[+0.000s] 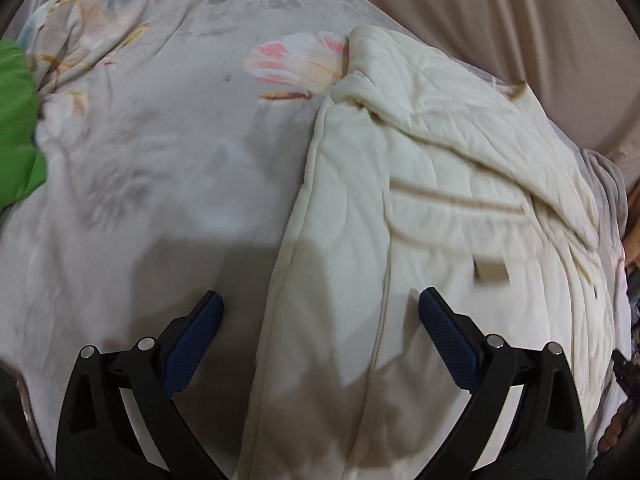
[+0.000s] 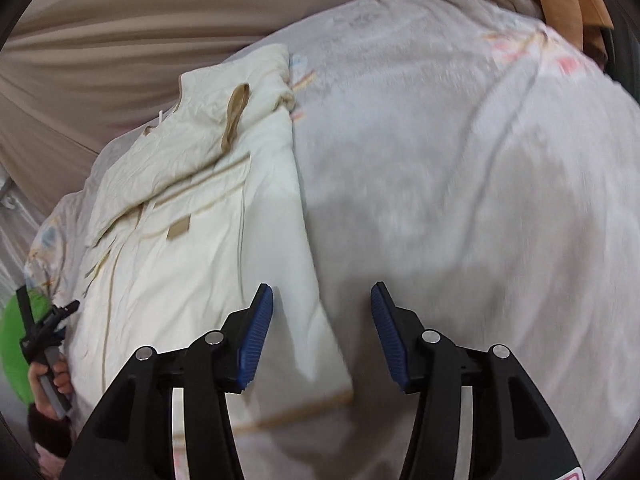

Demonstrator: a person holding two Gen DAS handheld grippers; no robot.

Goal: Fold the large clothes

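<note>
A cream quilted garment (image 1: 460,200) lies folded lengthwise on a pale floral bedspread (image 1: 160,140), with its collar at the far end and a small brown tag (image 1: 490,272) on top. My left gripper (image 1: 320,298) hovers open over its long left edge, nothing between the pads. In the right wrist view the same garment (image 2: 192,220) lies to the left on the bedspread (image 2: 460,180), a brown hanging loop (image 2: 236,116) at its collar. My right gripper (image 2: 322,292) is open above its near right edge, gripping nothing. The left gripper (image 2: 48,304) shows at the far left, held by a hand (image 2: 60,376).
Beige draped fabric (image 1: 480,8) rises behind the bedspread. A bright green cloth (image 1: 16,120) lies at the left edge, also visible as the green cloth (image 2: 12,340) behind the left gripper. An orange-brown cloth (image 2: 568,0) sits at the far right corner.
</note>
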